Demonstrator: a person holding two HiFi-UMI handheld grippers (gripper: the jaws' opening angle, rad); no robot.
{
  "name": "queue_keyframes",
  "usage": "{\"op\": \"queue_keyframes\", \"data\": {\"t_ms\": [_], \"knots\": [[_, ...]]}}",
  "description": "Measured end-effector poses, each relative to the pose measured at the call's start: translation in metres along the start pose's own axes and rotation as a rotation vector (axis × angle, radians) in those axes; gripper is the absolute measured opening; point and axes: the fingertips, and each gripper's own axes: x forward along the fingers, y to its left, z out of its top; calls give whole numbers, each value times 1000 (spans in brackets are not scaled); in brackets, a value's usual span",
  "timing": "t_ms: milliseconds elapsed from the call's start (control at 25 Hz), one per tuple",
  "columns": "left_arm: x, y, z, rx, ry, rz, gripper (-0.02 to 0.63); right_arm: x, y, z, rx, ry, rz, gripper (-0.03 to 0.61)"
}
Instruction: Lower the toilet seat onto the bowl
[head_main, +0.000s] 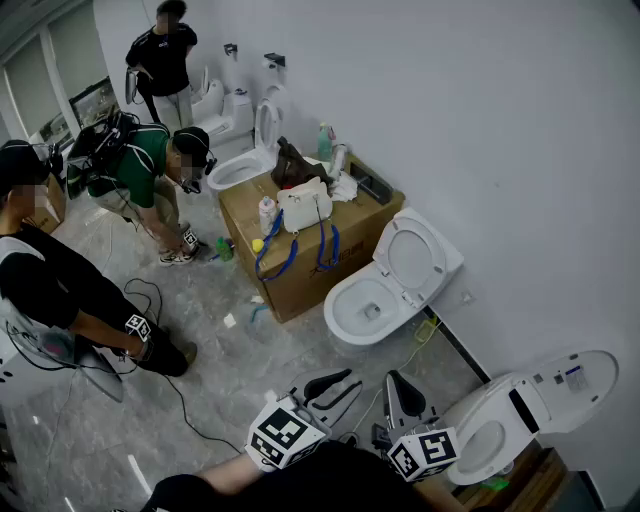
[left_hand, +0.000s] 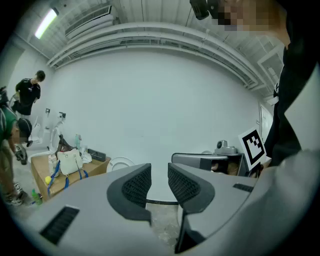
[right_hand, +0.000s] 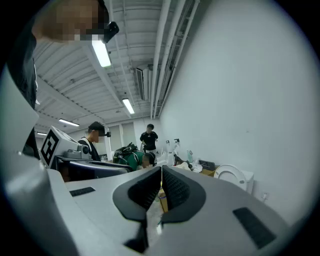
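A white toilet stands by the wall in the head view, its seat and lid raised against the tank. A second toilet sits at the bottom right with its lid tipped up. Both grippers hover low in that view, short of either toilet. My left gripper is open with nothing between its fingers; the left gripper view has it aimed at the bare wall, with the raised seat to its left. My right gripper has its jaws together and empty, with a toilet off to its right.
A cardboard box left of the middle toilet carries a white bag, bottles and cloths. More toilets line the far wall. Three people stand or crouch at the left, and cables trail over the grey floor.
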Motion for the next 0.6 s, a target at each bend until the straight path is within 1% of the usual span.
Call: {"op": "queue_keyframes", "data": {"t_ms": [320,480,600], "knots": [[13,-20,-4,-15,13,7,112,-21,-13,0,1,1,3,32],[22,-31,-12,-33,24,11,112,-33,-26,-4,31,-11,-3,32],[28,-40,-22,-46,44,14,112,-40,-37,-13,51,6,-16,32]]}}
